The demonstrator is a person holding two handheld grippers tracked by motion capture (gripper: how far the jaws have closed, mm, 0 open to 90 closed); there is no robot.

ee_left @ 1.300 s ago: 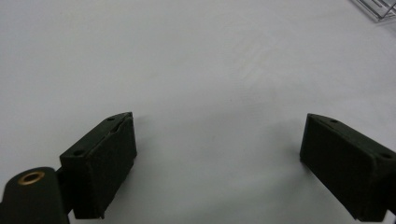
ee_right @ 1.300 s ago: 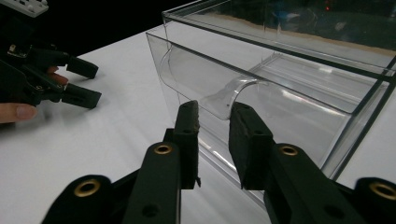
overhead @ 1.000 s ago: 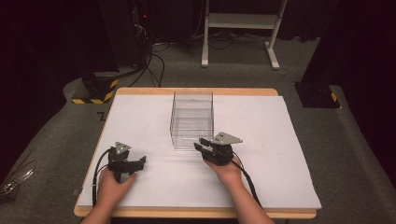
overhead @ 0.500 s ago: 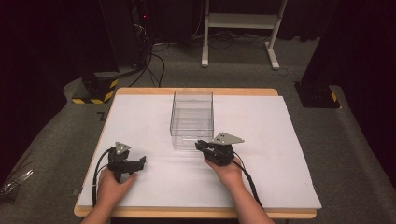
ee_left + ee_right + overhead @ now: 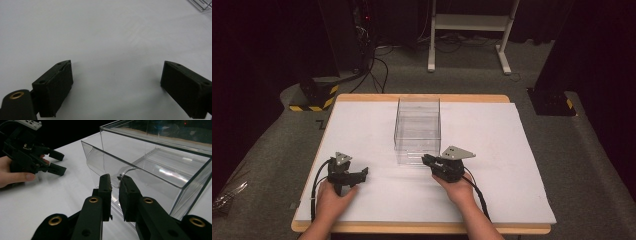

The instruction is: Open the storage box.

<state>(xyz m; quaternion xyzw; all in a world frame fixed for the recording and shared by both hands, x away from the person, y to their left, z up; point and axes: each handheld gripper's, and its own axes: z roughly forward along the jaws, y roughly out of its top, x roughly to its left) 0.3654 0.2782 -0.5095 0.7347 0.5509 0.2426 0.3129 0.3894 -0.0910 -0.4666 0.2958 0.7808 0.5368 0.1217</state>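
**Right jaws pinch the drawer's lip**

At the left of the surface (image 5: 512,150), my left gripper (image 5: 360,174) rests on the white sheet well apart from the clear box (image 5: 418,129). Its jaws stand wide and released, with nothing but bare white between them in the left gripper view.

At the middle, the box stands upright on the sheet. It is a transparent case with a drawer (image 5: 140,173) whose front edge curls into a lip (image 5: 124,171).

Just right of that, my right gripper (image 5: 427,160) is at the box's near face. In the right gripper view its jaws have just been closing, and the clear lip sits between them. They look clenched on it, though the plastic's transparency makes the contact hard to read.

I judge the step in hand to be taking hold of the drawer front. The next move calls for a straight, level pull toward me. The light box may slide along, so my idle left gripper may have to steady the case.
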